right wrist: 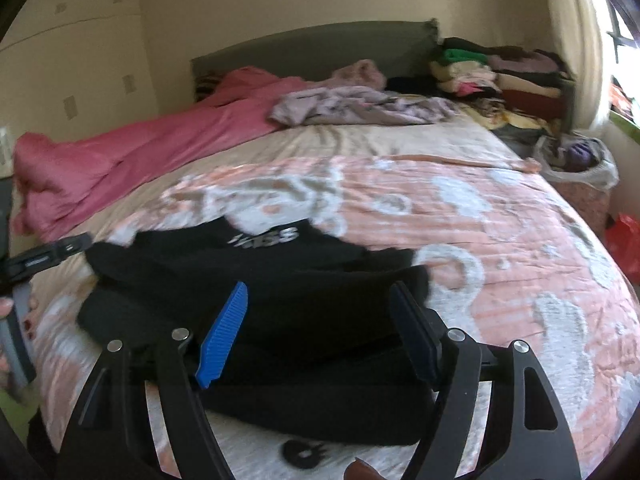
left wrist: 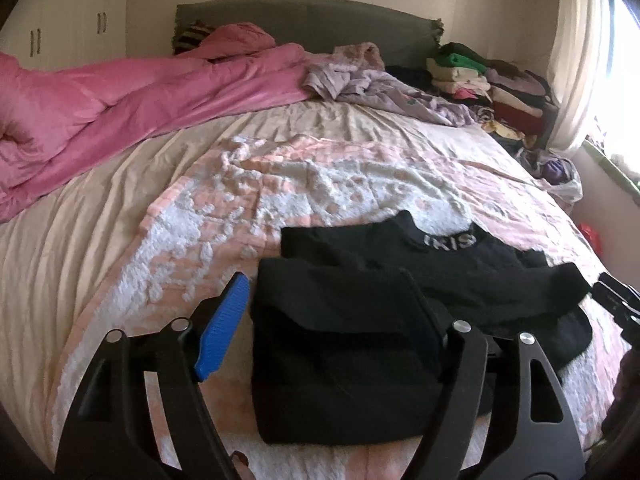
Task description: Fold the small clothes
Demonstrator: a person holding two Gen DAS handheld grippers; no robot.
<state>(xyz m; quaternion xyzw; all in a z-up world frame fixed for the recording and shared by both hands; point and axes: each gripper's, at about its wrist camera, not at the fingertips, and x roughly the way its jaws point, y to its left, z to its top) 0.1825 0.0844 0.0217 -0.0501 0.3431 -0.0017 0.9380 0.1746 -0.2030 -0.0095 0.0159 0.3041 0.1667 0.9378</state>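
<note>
Black knit garment with pale lettering at the collar (left wrist: 400,280), partly folded, lying near the front edge of the pink-and-white patterned bedspread (left wrist: 200,240). Left gripper (left wrist: 332,320) released, blue pads spread above the folded part, gripping nothing. Right gripper (right wrist: 320,328) likewise released over the garment. Crumpled pink duvet (left wrist: 120,100) along the bedspread's far left edge.

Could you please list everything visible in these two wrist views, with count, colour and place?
black garment: one, black with pale lettering, partly folded, near edge of bed
patterned blanket: one, pink and white, under the garment
pink duvet: one, pink, bunched at far left
lilac clothes: loose heap, by headboard
folded clothes stack: mixed colours, far right corner
left gripper: open, above garment
right gripper: open, above garment
</note>
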